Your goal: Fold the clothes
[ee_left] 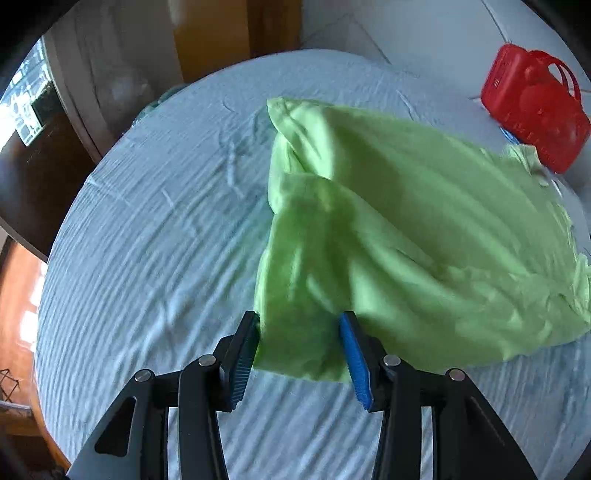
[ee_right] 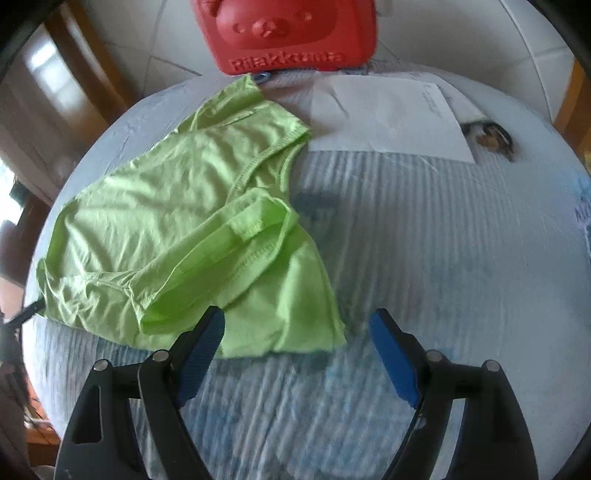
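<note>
A light green garment (ee_left: pixel 388 229) lies crumpled on the pale blue cloth-covered table (ee_left: pixel 147 258). My left gripper (ee_left: pixel 300 321) has its jaws partly closed around a bunched corner of the garment, with cloth filling the gap between the blue pads (ee_left: pixel 352 350). In the right wrist view the garment (ee_right: pixel 184 229) lies left of centre with its sleeve and hems showing. My right gripper (ee_right: pixel 297 321) is open and empty; its left finger overlaps the garment's near edge.
A red plastic Rilakkuma case (ee_right: pixel 291 33) stands at the table's far edge, also in the left wrist view (ee_left: pixel 532 110). A white paper sheet (ee_right: pixel 388 118) lies at the back right with a small dark object (ee_right: pixel 487 138) beside it. Wooden furniture surrounds the table.
</note>
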A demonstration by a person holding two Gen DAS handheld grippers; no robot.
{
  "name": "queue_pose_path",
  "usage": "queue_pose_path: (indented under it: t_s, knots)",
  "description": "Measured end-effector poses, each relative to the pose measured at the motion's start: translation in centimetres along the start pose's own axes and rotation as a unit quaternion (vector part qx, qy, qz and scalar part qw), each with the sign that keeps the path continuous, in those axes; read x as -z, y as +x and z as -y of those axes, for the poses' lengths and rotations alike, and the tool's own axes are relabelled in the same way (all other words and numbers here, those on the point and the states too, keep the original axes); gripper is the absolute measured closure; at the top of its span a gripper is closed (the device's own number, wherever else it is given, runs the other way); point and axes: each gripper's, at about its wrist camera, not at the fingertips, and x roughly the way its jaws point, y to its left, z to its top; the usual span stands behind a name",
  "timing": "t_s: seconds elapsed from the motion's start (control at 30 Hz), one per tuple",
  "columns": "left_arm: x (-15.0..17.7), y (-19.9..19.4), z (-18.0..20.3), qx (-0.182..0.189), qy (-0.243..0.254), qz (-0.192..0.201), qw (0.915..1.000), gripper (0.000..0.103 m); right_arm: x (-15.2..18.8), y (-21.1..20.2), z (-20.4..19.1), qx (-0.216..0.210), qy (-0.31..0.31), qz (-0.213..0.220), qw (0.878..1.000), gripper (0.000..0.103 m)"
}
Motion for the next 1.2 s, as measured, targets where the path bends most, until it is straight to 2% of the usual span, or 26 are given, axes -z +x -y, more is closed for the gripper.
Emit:
queue_pose_path:
  t_s: [0.03, 0.07, 0.1, 0.17, 0.27, 0.33, 0.4, 0.43, 0.47, 0.53, 0.6, 0.7, 0.83, 0.87, 0.9, 0.97, 1.1, 1.17, 1.2]
  knots:
    - [0.2, -0.3, 0.2, -0.005, 0.002, 0.000, 1.0000, 0.083, 0.0, 0.7, -0.4, 0.004, -0.012, -0.011, 1.000, 0.025]
    - [0.3, -0.6, 0.4, -0.010, 0.003, 0.000, 0.9999, 0.095, 0.0, 1.4, -0.9, 0.016, -0.024, -0.030, 0.999, 0.063]
    - [0.3, -0.9, 0.4, -0.009, -0.003, 0.000, 1.0000, 0.095, 0.0, 1.5, -1.1, 0.024, -0.031, -0.039, 0.998, 0.086]
    - [0.5, -1.9, -0.4, -0.008, -0.023, -0.001, 0.9997, 0.095, 0.0, 0.9, -1.5, 0.029, -0.039, -0.041, 0.998, 0.094]
    - [1.5, -3.1, -1.8, 0.006, -0.046, -0.015, 0.9988, 0.095, 1.0, -1.2, -1.1, 0.043, -0.045, -0.055, 0.997, 0.094]
    - [2.7, -3.1, -2.4, -0.021, -0.043, -0.032, 0.9983, 0.096, 1.7, -1.6, 0.1, 0.044, -0.031, -0.075, 0.996, 0.093]
    - [3.8, -2.8, -3.4, -0.044, -0.044, -0.051, 0.9968, 0.096, 2.3, -1.6, 1.5, 0.104, -0.031, -0.084, 0.991, 0.083]
    - [4.2, -2.5, -4.1, -0.042, -0.054, -0.060, 0.9959, 0.096, 2.5, -1.8, 2.0, 0.115, -0.024, -0.084, 0.990, 0.081]
    - [4.4, -2.9, -4.6, -0.035, -0.062, -0.059, 0.9957, 0.095, 2.7, -2.1, 2.5, 0.109, -0.013, -0.079, 0.991, 0.078]
    - [4.8, -3.6, -5.6, -0.022, -0.077, -0.058, 0.9951, 0.095, 2.9, -3.7, 2.6, 0.066, 0.004, -0.055, 0.996, 0.077]
    - [4.4, -4.8, -5.3, -0.027, -0.060, -0.039, 0.9970, 0.093, 2.9, -4.9, 1.2, 0.021, -0.002, -0.034, 0.999, 0.077]
    - [2.9, -5.4, -3.7, -0.007, -0.035, -0.017, 0.9992, 0.092, 2.2, -4.9, -1.6, -0.029, -0.019, -0.030, 0.999, 0.077]
    - [1.2, -4.8, -1.5, 0.011, -0.008, -0.005, 0.9999, 0.092, 1.6, -3.5, -5.2, -0.049, -0.044, -0.038, 0.997, 0.074]
    - [0.9, -4.5, -1.1, 0.015, -0.003, -0.004, 0.9999, 0.092, 1.4, -3.0, -6.0, -0.054, -0.047, -0.041, 0.997, 0.066]
    - [0.5, -4.2, -0.7, 0.018, 0.002, -0.004, 0.9998, 0.092, 1.3, -2.6, -6.5, -0.057, -0.047, -0.044, 0.996, 0.054]
    - [0.1, -3.3, -0.2, 0.013, 0.013, -0.008, 0.9998, 0.092, 1.1, -1.7, -7.2, -0.057, -0.039, -0.047, 0.996, 0.042]
    - [-0.7, -1.8, 0.3, 0.014, 0.022, -0.021, 0.9994, 0.092, -0.1, 0.2, -6.8, -0.059, 0.000, -0.051, 0.997, 0.042]
    - [-0.4, -0.9, 0.3, 0.019, 0.022, -0.030, 0.9991, 0.092, -0.5, 1.5, -6.9, -0.055, 0.003, -0.069, 0.996, 0.042]
    - [-0.3, -0.5, 0.2, 0.020, 0.024, -0.034, 0.9989, 0.092, -0.7, 2.2, -7.3, -0.047, -0.006, -0.081, 0.996, 0.053]
